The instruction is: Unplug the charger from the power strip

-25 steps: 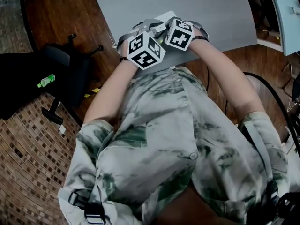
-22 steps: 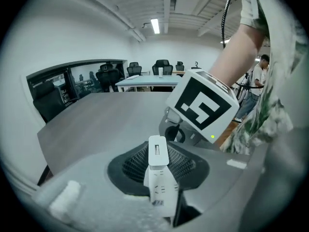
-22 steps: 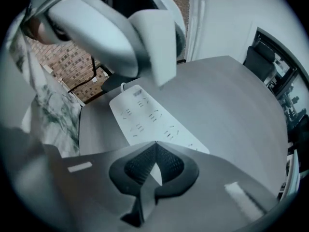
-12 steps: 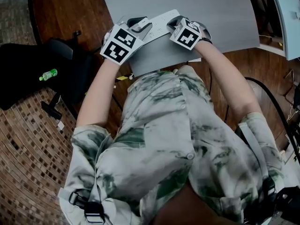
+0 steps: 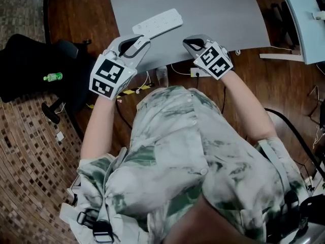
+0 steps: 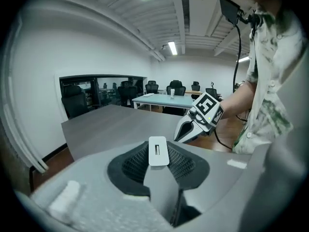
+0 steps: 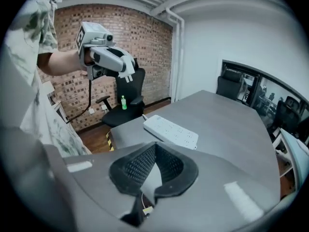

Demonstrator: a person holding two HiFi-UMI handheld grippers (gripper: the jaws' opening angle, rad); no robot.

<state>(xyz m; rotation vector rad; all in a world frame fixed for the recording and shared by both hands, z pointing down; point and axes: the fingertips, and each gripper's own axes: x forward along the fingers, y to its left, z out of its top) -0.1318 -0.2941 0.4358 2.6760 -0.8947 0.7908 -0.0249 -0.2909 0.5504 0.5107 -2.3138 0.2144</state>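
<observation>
Now both grippers have risen off the long white plastic power strip [image 5: 157, 23] on the grey table [image 5: 218, 9]. The left gripper [image 5: 141, 39] clamps the small white charger block [image 6: 158, 151], so it is unplugged; the right gripper [image 7: 154, 148] is closed and empty.

Green bottle [image 5: 51, 77] on black chair [image 5: 28, 60], beside grey table [image 5: 218, 9].

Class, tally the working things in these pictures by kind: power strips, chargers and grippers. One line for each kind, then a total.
Power strip: 1
Charger: 1
Grippers: 2 (left gripper, right gripper)
Total: 4
</observation>
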